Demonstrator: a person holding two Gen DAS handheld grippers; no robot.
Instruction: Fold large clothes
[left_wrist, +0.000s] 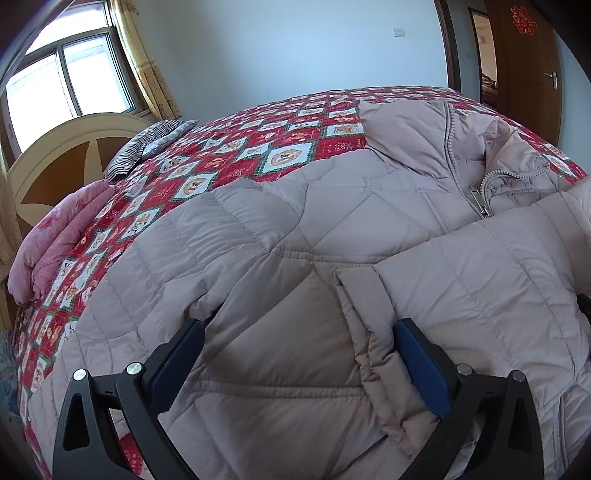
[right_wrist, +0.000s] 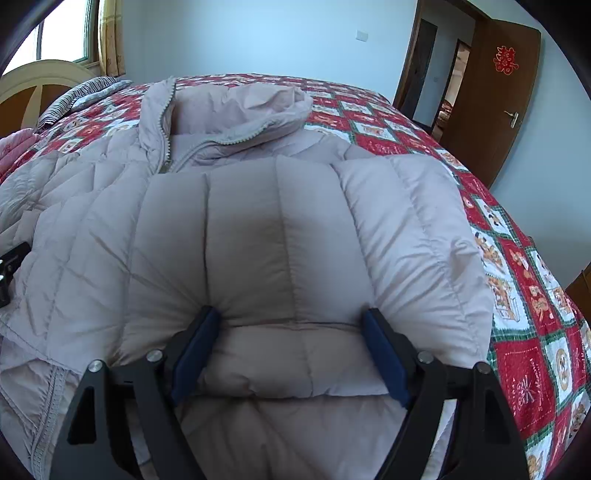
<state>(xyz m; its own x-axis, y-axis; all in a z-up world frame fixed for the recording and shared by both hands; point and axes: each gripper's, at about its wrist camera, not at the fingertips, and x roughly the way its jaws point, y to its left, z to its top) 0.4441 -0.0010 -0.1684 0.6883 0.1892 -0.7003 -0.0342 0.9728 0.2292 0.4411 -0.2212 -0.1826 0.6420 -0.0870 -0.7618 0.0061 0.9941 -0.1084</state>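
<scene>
A beige quilted puffer jacket (left_wrist: 332, 206) lies front up on the bed, zipped, its collar (right_wrist: 240, 107) at the far end. One sleeve (right_wrist: 288, 221) is folded across the chest. My right gripper (right_wrist: 291, 321) stands over the cuff end of that sleeve, jaws wide. The puffy cuff fills the gap and touches both blue pads (right_wrist: 195, 354). My left gripper (left_wrist: 299, 332) is open over the jacket's lower body beside a pocket flap (left_wrist: 362, 295). Its fingertips rest on the fabric and its pads squeeze nothing. A black part of the left gripper (right_wrist: 11, 266) shows at the right wrist view's left edge.
A red patchwork quilt (left_wrist: 221, 147) covers the bed. A folded pink blanket (left_wrist: 55, 240) and a striped pillow (left_wrist: 147, 144) lie by the cream headboard (left_wrist: 55, 158). A window (left_wrist: 66, 85) is behind it. A brown door (right_wrist: 491, 110) stands open at the far right.
</scene>
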